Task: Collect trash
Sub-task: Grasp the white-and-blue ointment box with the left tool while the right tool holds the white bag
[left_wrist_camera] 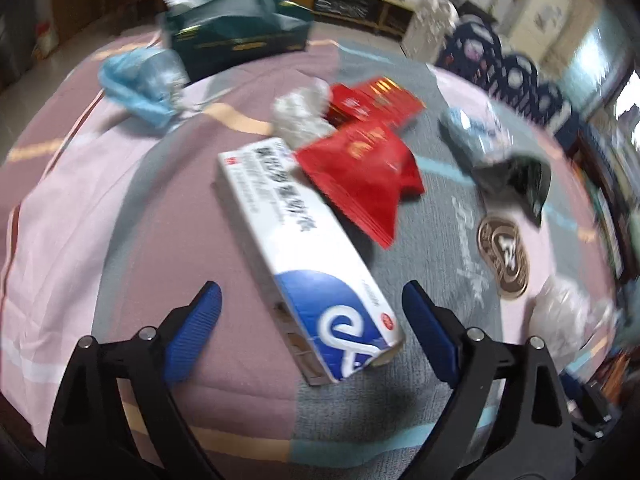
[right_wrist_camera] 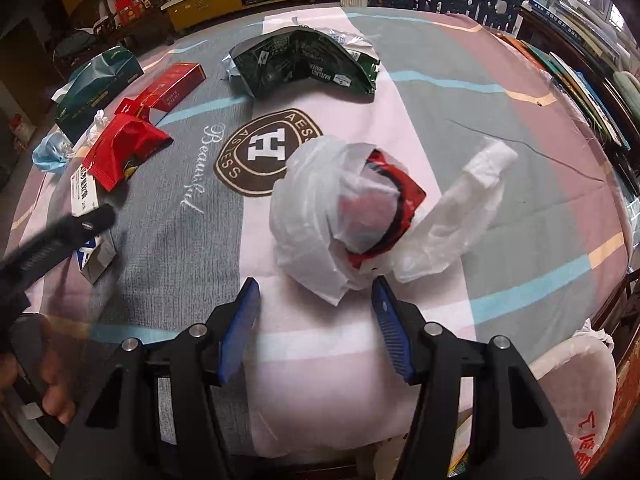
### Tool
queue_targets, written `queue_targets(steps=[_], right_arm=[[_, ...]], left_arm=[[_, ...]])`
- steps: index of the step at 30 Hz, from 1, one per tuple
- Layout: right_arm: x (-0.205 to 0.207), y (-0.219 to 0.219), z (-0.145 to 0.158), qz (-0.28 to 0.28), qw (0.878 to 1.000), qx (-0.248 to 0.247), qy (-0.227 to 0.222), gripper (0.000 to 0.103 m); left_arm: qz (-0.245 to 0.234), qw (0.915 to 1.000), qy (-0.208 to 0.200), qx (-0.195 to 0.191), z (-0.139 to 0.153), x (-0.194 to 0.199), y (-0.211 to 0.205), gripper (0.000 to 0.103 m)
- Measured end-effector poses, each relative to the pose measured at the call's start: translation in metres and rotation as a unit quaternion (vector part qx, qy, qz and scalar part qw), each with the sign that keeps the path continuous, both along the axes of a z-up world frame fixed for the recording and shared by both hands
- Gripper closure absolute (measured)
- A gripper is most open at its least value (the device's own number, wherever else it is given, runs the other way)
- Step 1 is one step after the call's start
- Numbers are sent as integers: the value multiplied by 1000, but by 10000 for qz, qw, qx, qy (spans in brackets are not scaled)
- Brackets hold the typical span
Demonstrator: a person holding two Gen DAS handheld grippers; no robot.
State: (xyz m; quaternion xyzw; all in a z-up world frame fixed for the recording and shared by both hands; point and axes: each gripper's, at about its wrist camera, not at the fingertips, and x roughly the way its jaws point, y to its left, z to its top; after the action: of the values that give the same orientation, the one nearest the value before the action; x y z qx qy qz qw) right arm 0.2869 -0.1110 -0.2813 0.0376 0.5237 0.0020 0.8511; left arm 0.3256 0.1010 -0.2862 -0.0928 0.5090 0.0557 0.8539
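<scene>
- The left gripper point(left_wrist_camera: 310, 298) is seen with its jaws spread wide, nothing clamped; the near end of a white-and-blue carton point(left_wrist_camera: 304, 256) lies on the cloth between the blue pads point(left_wrist_camera: 192, 332), touching neither.
- The right gripper point(right_wrist_camera: 316, 300) is likewise held wide apart, with a white plastic bag point(right_wrist_camera: 320, 216) just ahead of its fingertips; a red wrapper point(right_wrist_camera: 400, 196) is partly enclosed in that bag.
- The same carton is shown at the left of the right wrist view point(right_wrist_camera: 86, 192), partly crossed by the blurred black arm of the left tool.
- A red foil packet point(left_wrist_camera: 360, 176) rests against the far end of the carton, with a crumpled white tissue point(left_wrist_camera: 300, 116) just beyond it.
- A flat red box point(left_wrist_camera: 372, 100) lies behind the tissue.
- A dark green snack bag point(right_wrist_camera: 304, 64), torn open, is seen past the round brown emblem point(right_wrist_camera: 264, 152) printed on the striped cloth point(right_wrist_camera: 520, 184).
- A crumpled light-blue bag point(left_wrist_camera: 140, 80) lies near the far left edge.
- A dark green tissue box point(left_wrist_camera: 236, 28) stands farthest away, just behind the light-blue bag.
</scene>
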Motion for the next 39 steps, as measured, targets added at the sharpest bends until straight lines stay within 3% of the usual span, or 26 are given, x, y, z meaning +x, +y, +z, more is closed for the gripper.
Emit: queue_targets(steps=[3,4,6,7,9,13,16,18,19,20,22,27,30,31,32,33,35,39], right_arm=[[-1,2,1,1,10000,-10,-27,44],[-2,2,2,-8,10000,-26,-61,44],[-2,1,5,-4,9999,-63,-134,44],[-1,1,6,-4,9998,-78,-171,44],[-1,0,11,-6,9996,-97,-278,44],[7,1,16,4,9989,-234,-396,34],[17,0,12,40,9984,-362,-430,34],[22,-1,9,73,9986,-298,-424,44],[23,-2,7,89,9989,-264,-370,67],[24,-3,4,91,9993,-223,-280,81],[21,-6,4,81,9996,-86,-253,96],[6,-10,23,175,9985,-5,-521,98],[4,-18,34,114,9980,259,-573,90],[5,-20,37,30,9976,309,-614,68],[6,-24,41,-118,9970,319,-696,39],[8,-26,44,-251,9961,295,-797,33],[16,-25,45,-330,9955,143,-871,32],[43,-11,26,-21,9975,-374,-597,34]], left_arm=[[-352,9969,88,704,-6,3,-24,10],[-409,9963,45,761,-5,2,-27,13],[-444,9975,-14,542,-5,1,-24,22],[-395,9976,-49,565,-4,0,-22,32],[-292,9985,-110,459,-2,-1,-16,37],[70,9993,-349,75,5,-7,7,49],[299,9975,-635,-87,14,-13,19,53],[383,9961,-787,-96,19,-17,23,54],[419,9952,-874,-103,22,-18,24,55],[449,9944,-951,-118,24,-20,25,55],[531,9923,-1114,-119,32,-28,27,56],[727,9867,-1451,-122,45,-40,35,56],[792,9849,-1524,-198,47,-41,38,56],[809,9844,-1548,-219,48,-42,39,56],[818,9837,-1579,-246,48,-43,41,56],[827,9832,-1607,-260,49,-45,42,56],[821,9826,-1644,-278,50,-46,42,56],[790,9820,-1694,-279,51,-46,41,56]])
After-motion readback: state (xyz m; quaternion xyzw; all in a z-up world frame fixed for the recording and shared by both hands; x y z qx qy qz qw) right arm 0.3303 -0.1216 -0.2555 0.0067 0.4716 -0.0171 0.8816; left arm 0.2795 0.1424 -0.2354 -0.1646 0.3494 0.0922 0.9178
